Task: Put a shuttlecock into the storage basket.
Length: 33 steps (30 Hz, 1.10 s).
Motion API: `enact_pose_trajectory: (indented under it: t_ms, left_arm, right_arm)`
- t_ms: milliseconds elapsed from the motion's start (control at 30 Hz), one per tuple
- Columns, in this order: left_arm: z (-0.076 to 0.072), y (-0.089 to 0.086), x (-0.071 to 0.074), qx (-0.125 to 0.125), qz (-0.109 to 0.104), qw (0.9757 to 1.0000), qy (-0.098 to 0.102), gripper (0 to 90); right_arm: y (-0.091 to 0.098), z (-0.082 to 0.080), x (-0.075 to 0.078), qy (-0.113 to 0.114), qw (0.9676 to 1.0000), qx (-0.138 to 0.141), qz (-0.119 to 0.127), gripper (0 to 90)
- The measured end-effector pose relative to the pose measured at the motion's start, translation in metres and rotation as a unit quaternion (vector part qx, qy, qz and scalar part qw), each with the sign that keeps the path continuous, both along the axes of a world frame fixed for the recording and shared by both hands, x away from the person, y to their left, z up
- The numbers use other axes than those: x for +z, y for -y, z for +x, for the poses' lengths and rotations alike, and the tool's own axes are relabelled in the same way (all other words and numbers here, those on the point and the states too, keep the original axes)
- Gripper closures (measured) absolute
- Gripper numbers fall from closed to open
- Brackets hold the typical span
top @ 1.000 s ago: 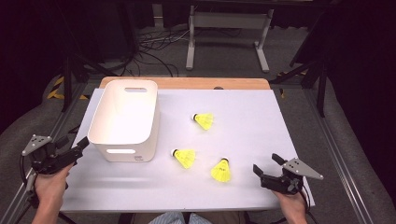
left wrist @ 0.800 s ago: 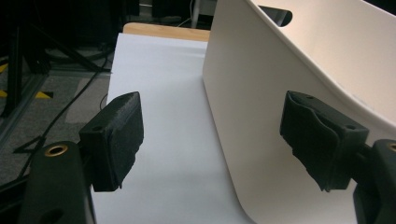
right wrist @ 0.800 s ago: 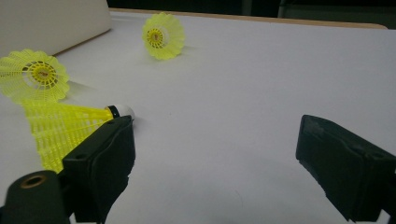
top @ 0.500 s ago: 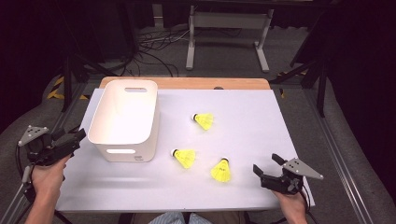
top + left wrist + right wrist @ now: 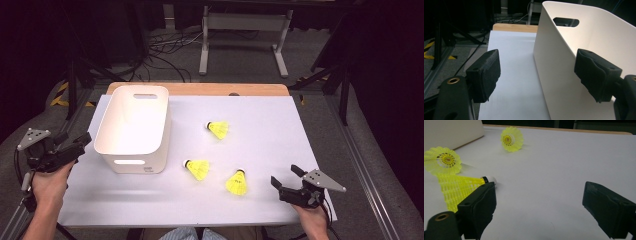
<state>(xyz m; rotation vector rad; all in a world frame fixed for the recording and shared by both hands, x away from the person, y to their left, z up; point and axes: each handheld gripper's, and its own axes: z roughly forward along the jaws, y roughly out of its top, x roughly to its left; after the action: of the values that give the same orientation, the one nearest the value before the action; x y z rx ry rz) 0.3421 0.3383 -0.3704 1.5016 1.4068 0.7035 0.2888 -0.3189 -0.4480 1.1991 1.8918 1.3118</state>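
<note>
sitting at the near right corner of the bench (image 5: 300,120), the right claw (image 5: 288,176) has its jaws spread wide and empty, aimed toward the nearest shuttlecock (image 5: 236,183), which lies on its side just ahead and to the left, apart from the pads. that looks like a lineup for a pick. over on the left, the left claw (image 5: 84,141) is also spread and holding nothing, hovering just off the bench edge beside the white bin (image 5: 152,102), likely ready to steady it. two more shuttlecocks, the middle one (image 5: 198,169) and the far one (image 5: 219,129), lie loose between bin and right hand. from the right claw's own camera you can see into the open skirts of those two and the white cork tip of the nearest one; the high view gives the whole layout. the left gripper view shows the bin wall standing between its pads, untouched.
</note>
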Motion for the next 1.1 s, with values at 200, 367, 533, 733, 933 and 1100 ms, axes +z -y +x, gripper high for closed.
enact_pose_trajectory:
  t_ms: [200, 367, 533, 733, 933, 1100]
  left_arm:
    - [0.0, 0.005, 0.007, -0.006, 0.004, 1.0, 0.001, 21.8]
    - [-0.001, 0.01, 0.013, -0.009, 0.008, 0.9999, 0.005, 22.3]
    - [0.001, 0.016, 0.017, -0.018, 0.007, 0.9998, 0.008, 22.4]
    - [0.002, 0.022, 0.019, -0.029, 0.012, 0.9995, -0.001, 22.1]
    - [0.002, 0.027, 0.021, -0.036, 0.011, 0.9993, -0.006, 21.3]
    - [0.004, 0.032, 0.022, -0.04, 0.009, 0.9991, -0.013, 20.0]
  right_arm:
    - [0.0, 0.0, 0.0, -0.001, 1.0, 0.001, 0.0, 12.3]
    - [0.0, 0.0, 0.0, -0.001, 1.0, 0.001, -0.001, 12.3]
    - [0.0, 0.0, 0.0, -0.001, 1.0, 0.001, 0.0, 12.3]
    - [0.0, 0.0, 0.0, -0.004, 1.0, 0.001, -0.001, 12.3]
    - [0.0, 0.0, 0.0, -0.004, 1.0, 0.001, -0.002, 12.3]
    - [0.0, 0.0, -0.001, -0.005, 1.0, 0.002, -0.002, 12.3]
